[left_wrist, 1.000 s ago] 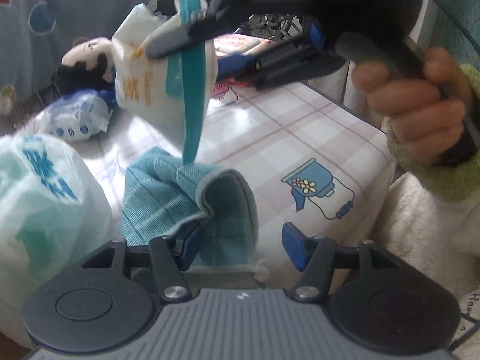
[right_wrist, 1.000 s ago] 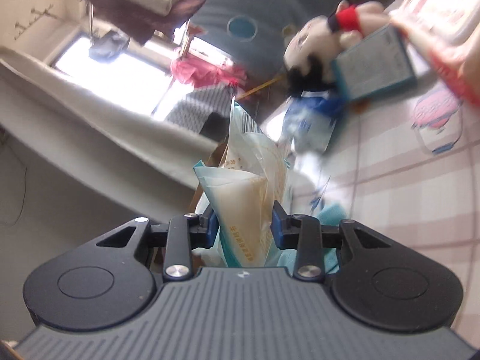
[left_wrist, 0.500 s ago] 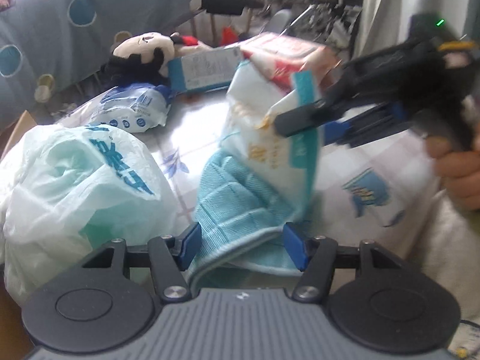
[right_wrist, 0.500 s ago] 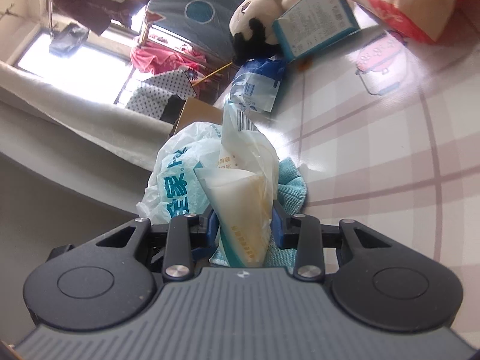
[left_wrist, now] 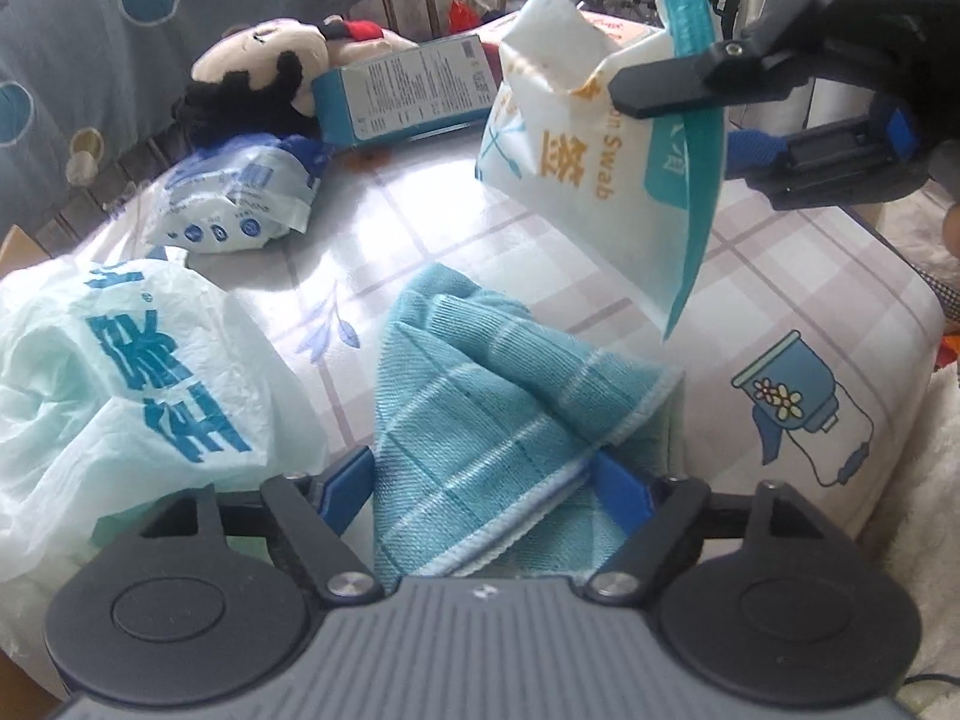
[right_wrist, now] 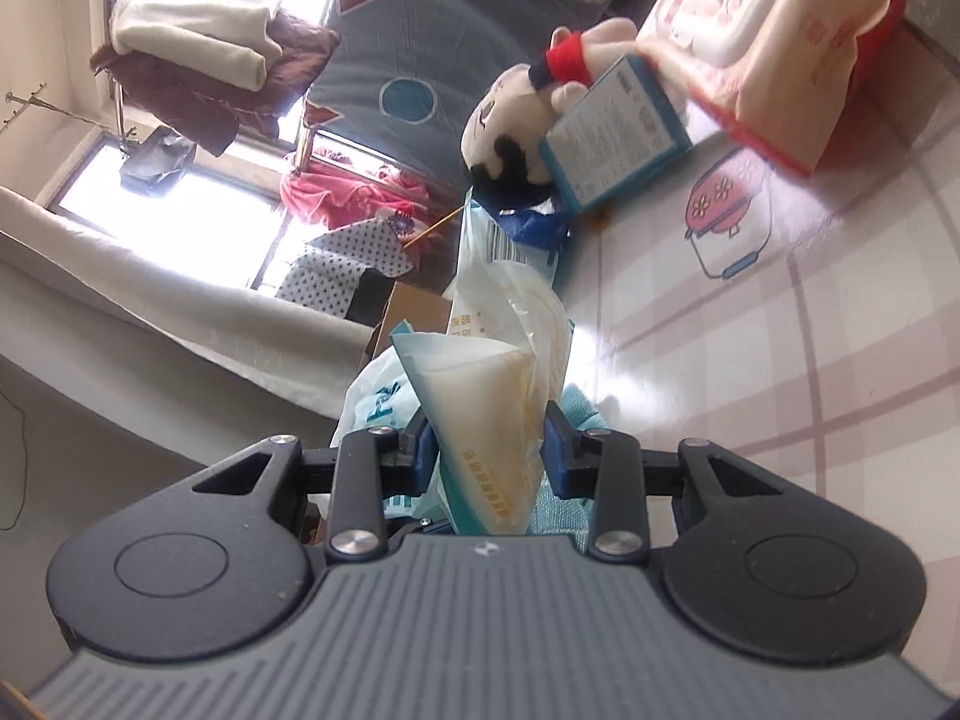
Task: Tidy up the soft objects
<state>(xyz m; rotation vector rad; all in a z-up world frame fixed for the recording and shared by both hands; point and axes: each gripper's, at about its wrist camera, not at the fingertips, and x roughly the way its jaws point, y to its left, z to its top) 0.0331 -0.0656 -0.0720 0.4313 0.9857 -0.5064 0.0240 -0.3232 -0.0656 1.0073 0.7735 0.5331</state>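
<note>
A crumpled blue checked towel (left_wrist: 480, 414) lies on the tablecloth between the fingers of my left gripper (left_wrist: 483, 480). Its jaws are opening, and the cloth sits slack between the blue pads (left_wrist: 345, 492). My right gripper (left_wrist: 678, 114) hangs above the table's right side, shut on the top of a white and teal cotton swab bag (left_wrist: 588, 180). The bag's lower corner dangles just over the towel. The right wrist view shows the same bag (right_wrist: 486, 420) pinched in the right gripper (right_wrist: 492, 450).
A white plastic bag with blue print (left_wrist: 120, 390) bulges at the left. At the back lie a blue-white packet (left_wrist: 240, 204), a plush doll (left_wrist: 258, 72), a blue box (left_wrist: 408, 90) and a pink wipes pack (right_wrist: 762, 42). The table edge (left_wrist: 900, 420) drops off on the right.
The left jaws have spread wider around the towel. In the left view the swab bag and the right gripper have shifted from the upper left to the upper right.
</note>
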